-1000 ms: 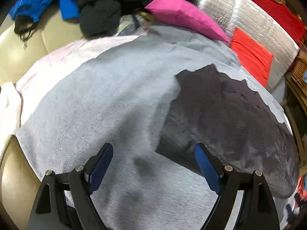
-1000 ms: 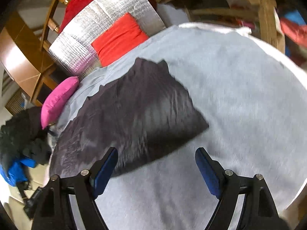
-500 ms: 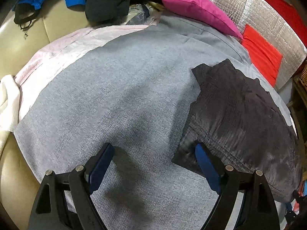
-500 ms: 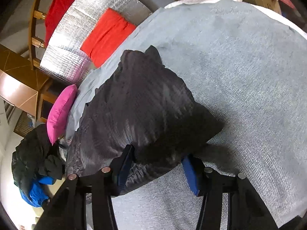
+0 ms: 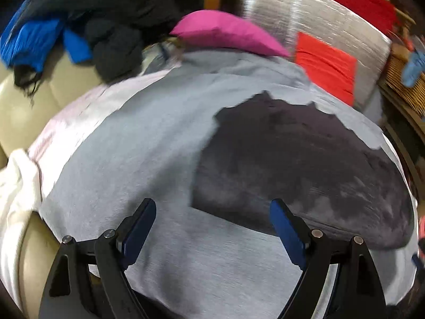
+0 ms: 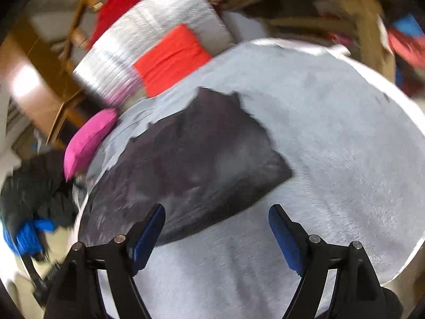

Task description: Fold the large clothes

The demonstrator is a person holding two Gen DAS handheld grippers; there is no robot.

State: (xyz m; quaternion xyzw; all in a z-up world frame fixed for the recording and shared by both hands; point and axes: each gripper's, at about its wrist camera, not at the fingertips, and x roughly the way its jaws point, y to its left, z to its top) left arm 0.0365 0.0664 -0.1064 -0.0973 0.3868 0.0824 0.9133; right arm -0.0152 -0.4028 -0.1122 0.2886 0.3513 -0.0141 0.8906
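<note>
A dark grey garment (image 5: 297, 170) lies folded flat on a light grey cloth (image 5: 132, 159) that covers the sofa. It also shows in the right wrist view (image 6: 191, 164). My left gripper (image 5: 212, 226) is open and empty, held above the cloth just in front of the garment's near left corner. My right gripper (image 6: 216, 228) is open and empty, held above the garment's near edge, with the left finger (image 6: 147, 235) over the fabric. Both views are motion-blurred.
A pink cushion (image 5: 228, 32) lies at the far end of the cloth. A silver mat with a red cushion (image 5: 326, 63) leans behind. Black and blue clothes (image 5: 79, 26) are piled on the beige sofa (image 5: 32, 101). A white cloth (image 5: 16, 186) lies at left.
The right gripper was closing on the garment's edge half a second ago; now it is wide open and pulled back. The left gripper has drawn back and up. The garment lies flat.
</note>
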